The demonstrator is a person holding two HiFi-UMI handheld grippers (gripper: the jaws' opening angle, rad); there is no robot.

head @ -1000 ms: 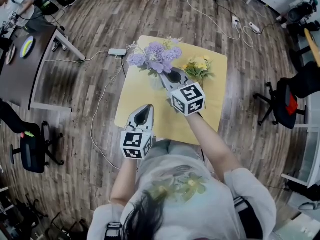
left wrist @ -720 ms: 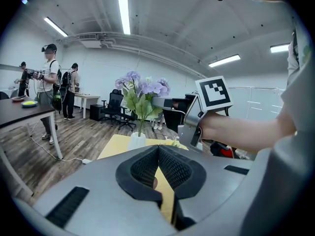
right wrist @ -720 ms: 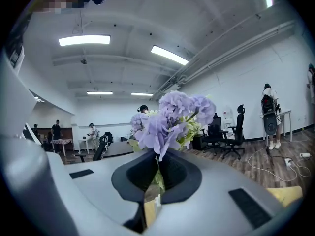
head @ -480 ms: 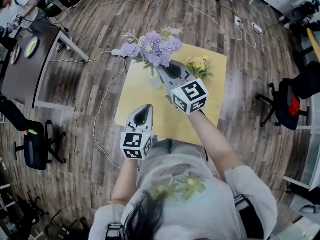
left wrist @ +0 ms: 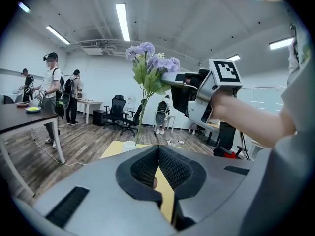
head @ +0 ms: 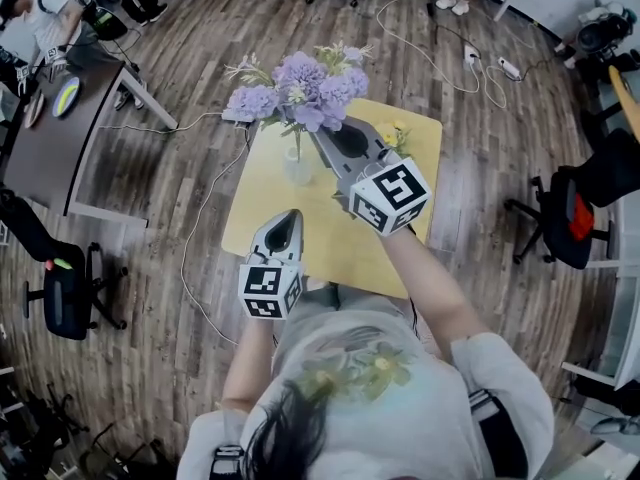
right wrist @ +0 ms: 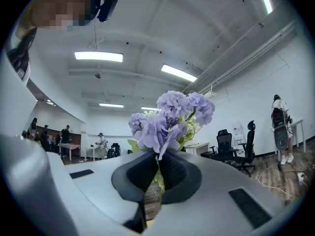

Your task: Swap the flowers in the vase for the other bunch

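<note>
My right gripper (head: 320,136) is shut on the stems of the purple flower bunch (head: 300,88) and holds it upright above the clear glass vase (head: 297,171) on the yellow table (head: 262,208). One thin stem still reaches down to the vase mouth. The purple flowers (right wrist: 172,116) rise just beyond the right gripper (right wrist: 157,168). The yellow flower bunch (head: 392,136) lies on the table, half hidden behind the right gripper. My left gripper (head: 289,215) hovers shut and empty near the table's front edge. From it I see the purple flowers (left wrist: 150,63) and the vase (left wrist: 129,142).
A dark desk (head: 45,158) stands at the left with a person (head: 45,18) beside it. Office chairs (head: 565,213) (head: 60,298) flank the table. Cables and a power strip (head: 240,116) lie on the wooden floor behind it.
My right gripper has risen and drawn the purple bunch up out of the vase. The left gripper has lifted a little.
</note>
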